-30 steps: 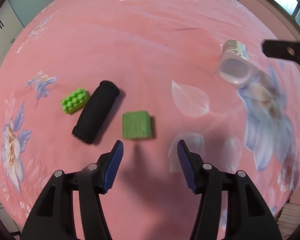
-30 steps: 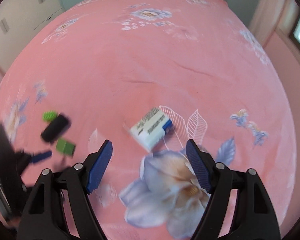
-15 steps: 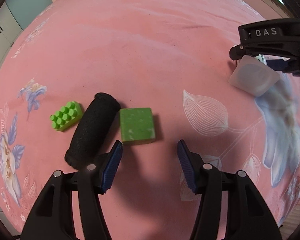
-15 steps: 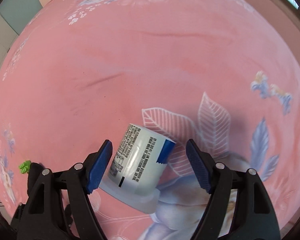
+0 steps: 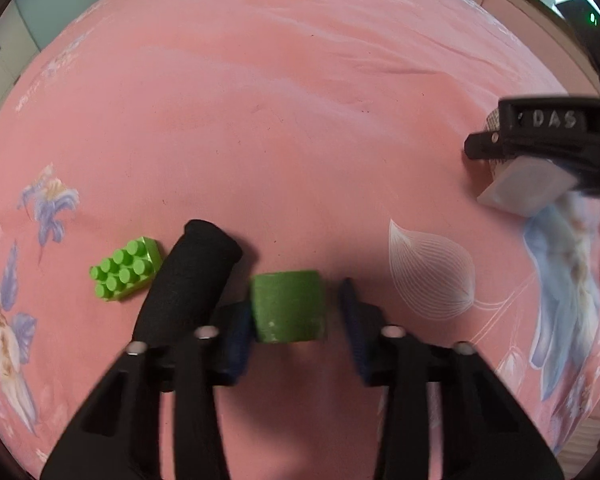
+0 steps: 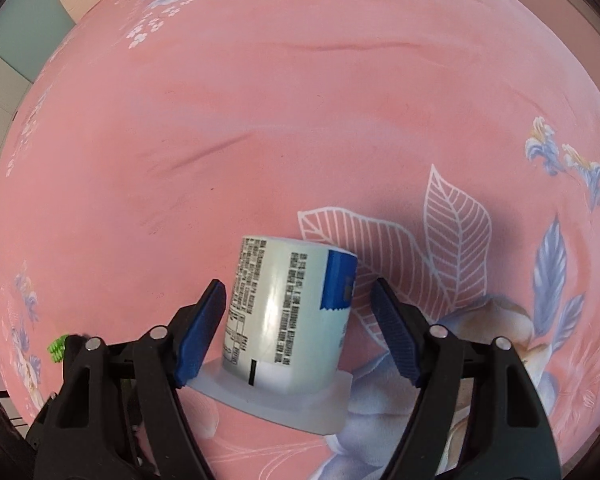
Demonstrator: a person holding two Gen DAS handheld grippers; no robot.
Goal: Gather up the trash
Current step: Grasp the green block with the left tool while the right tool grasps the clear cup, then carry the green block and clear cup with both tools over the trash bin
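My left tongs (image 5: 294,320) straddle the green block (image 5: 287,306), still unclosed; my right tongs (image 6: 296,332) gape around the toppled yogurt cup (image 6: 288,316). Squeeze squarely, I judge, avoiding the black roller (image 5: 188,280) alongside.

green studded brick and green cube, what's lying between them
A black foam roller lies between the green studded brick and the green cube, seen in the left wrist view.
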